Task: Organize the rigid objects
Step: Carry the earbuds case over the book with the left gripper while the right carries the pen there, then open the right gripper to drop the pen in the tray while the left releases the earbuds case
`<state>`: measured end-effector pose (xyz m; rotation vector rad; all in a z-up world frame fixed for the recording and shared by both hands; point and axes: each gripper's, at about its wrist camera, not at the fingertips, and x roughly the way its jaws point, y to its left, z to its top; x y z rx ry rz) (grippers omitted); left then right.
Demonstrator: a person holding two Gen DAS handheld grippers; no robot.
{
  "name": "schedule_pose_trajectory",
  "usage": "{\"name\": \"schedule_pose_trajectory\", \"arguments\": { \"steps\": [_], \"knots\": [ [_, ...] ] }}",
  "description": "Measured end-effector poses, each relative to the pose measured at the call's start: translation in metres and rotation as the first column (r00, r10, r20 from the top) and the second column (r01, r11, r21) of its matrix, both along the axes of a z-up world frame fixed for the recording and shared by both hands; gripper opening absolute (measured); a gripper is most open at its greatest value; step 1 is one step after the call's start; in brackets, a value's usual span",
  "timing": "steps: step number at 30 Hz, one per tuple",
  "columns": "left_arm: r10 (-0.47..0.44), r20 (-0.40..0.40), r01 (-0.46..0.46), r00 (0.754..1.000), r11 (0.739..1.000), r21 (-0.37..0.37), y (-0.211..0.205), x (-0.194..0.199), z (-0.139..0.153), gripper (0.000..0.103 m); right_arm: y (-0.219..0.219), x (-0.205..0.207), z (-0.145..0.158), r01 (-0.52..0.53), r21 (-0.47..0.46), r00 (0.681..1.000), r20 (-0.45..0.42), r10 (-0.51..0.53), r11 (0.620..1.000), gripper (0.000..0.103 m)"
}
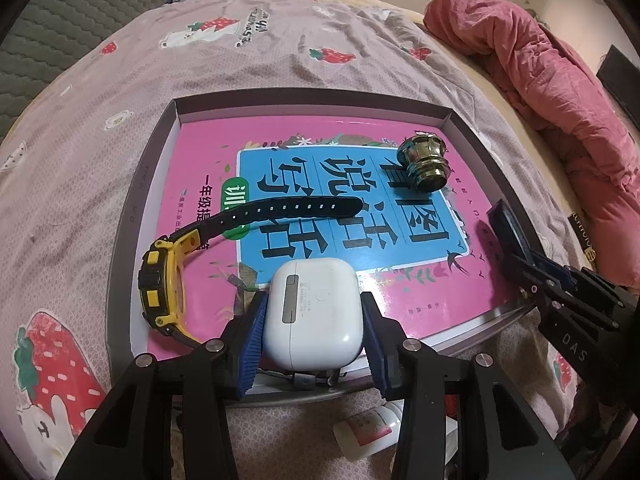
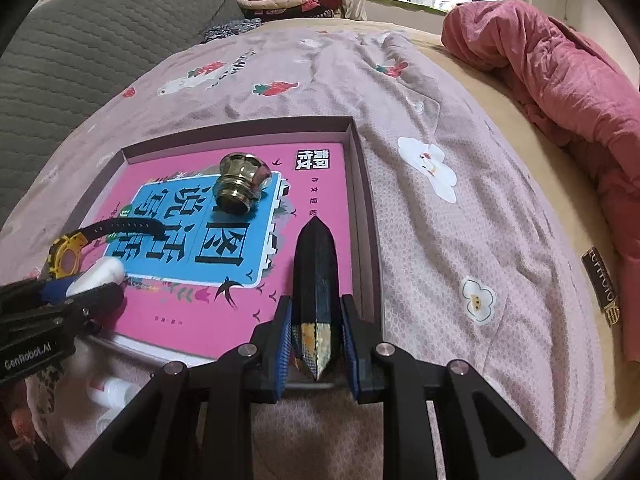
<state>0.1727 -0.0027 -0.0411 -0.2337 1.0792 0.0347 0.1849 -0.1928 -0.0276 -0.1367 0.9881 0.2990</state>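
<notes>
A shallow grey box lies on the bed with a pink book filling its floor. My left gripper is shut on a white earbud case over the book's near edge. My right gripper is shut on a dark faceted pointed object along the book's right side, its tip pointing away. A yellow-and-black watch lies on the left of the book. A brass knob lies at the far part.
A small white bottle lies on the sheet just in front of the box. A rumpled pink quilt fills the right side. A grey padded cushion stands at the back left.
</notes>
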Motion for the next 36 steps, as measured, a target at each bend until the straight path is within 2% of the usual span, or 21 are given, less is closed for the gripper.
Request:
{"name": "schedule_pose_trajectory", "arguments": {
  "steps": [5,13,23,28,36],
  "knots": [
    [0.001,-0.005,-0.001,1.000,1.000,-0.018,0.001,-0.001,0.000,0.046,0.000,-0.006,0.002,-0.002,-0.011,1.000,0.022,0.002,1.000,0.023],
    [-0.002,-0.012,0.002,1.000,1.000,-0.017,-0.002,-0.001,0.001,0.046,-0.010,-0.013,0.009,0.027,0.025,0.999,0.037,-0.028,0.999,0.023],
    [-0.006,-0.022,0.004,1.000,0.998,-0.062,-0.004,0.002,0.001,0.046,-0.019,-0.028,0.019,0.058,0.078,0.997,0.050,-0.062,0.995,0.023],
    [-0.015,-0.017,0.014,1.000,0.999,-0.034,-0.008,0.002,0.001,0.046,-0.017,-0.046,0.027,0.039,0.083,0.995,0.089,-0.047,0.996,0.023],
    [0.000,-0.020,-0.001,1.000,1.000,-0.032,-0.006,0.001,0.002,0.046,-0.016,-0.050,0.034,0.044,0.125,0.996,0.077,-0.054,0.991,0.023]
  ]
}}
